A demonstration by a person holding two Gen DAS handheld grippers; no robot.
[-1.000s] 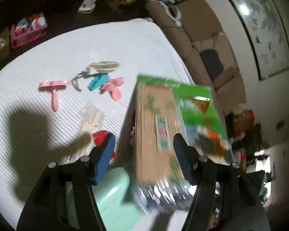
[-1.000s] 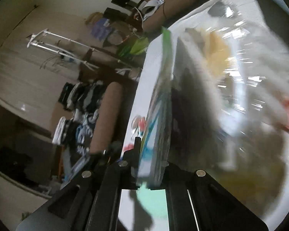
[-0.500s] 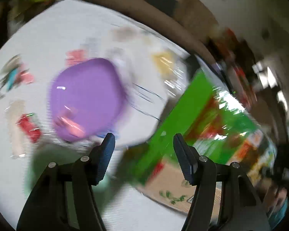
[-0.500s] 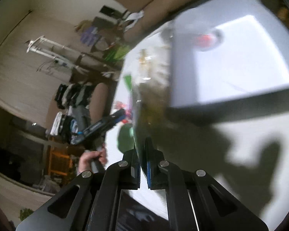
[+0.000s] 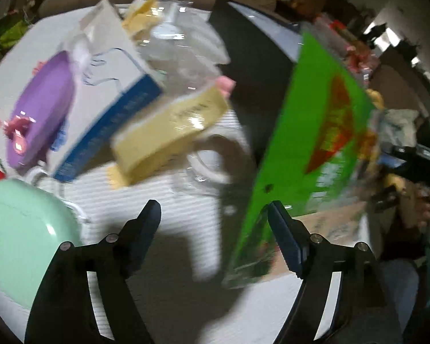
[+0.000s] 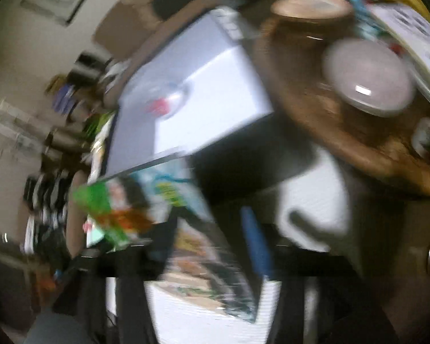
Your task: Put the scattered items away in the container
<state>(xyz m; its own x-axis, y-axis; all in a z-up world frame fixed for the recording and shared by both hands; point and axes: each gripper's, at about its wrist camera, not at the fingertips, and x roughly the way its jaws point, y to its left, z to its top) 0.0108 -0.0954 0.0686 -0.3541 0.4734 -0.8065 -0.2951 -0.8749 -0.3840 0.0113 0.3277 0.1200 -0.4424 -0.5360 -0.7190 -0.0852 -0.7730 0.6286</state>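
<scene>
A green packet of bamboo skewers [image 5: 309, 143] stands tilted against the dark-walled container [image 5: 252, 51], just right of my left gripper [image 5: 215, 229]. The left jaws are opening, and no pad presses on anything. In the right wrist view, which is blurred, the green packet [image 6: 192, 246] lies between the fingers of my right gripper [image 6: 212, 238]. Those jaws are opening too, with a gap beside the blue pad [image 6: 255, 246]. The container [image 6: 192, 94] has a pale floor with a small red item on it.
A purple plate [image 5: 40, 109], a white and blue box [image 5: 109, 86], a yellow packet [image 5: 169, 129], a clear bag [image 5: 186, 46] and a mint-green item [image 5: 20, 235] crowd the white table. A wooden tray [image 6: 344, 132] with a grey bowl [image 6: 367, 77] lies right of the container.
My right gripper was shut on the packet's edge and now has its jaws apart. Both views swung across the table towards the container. The left jaws stand wider.
</scene>
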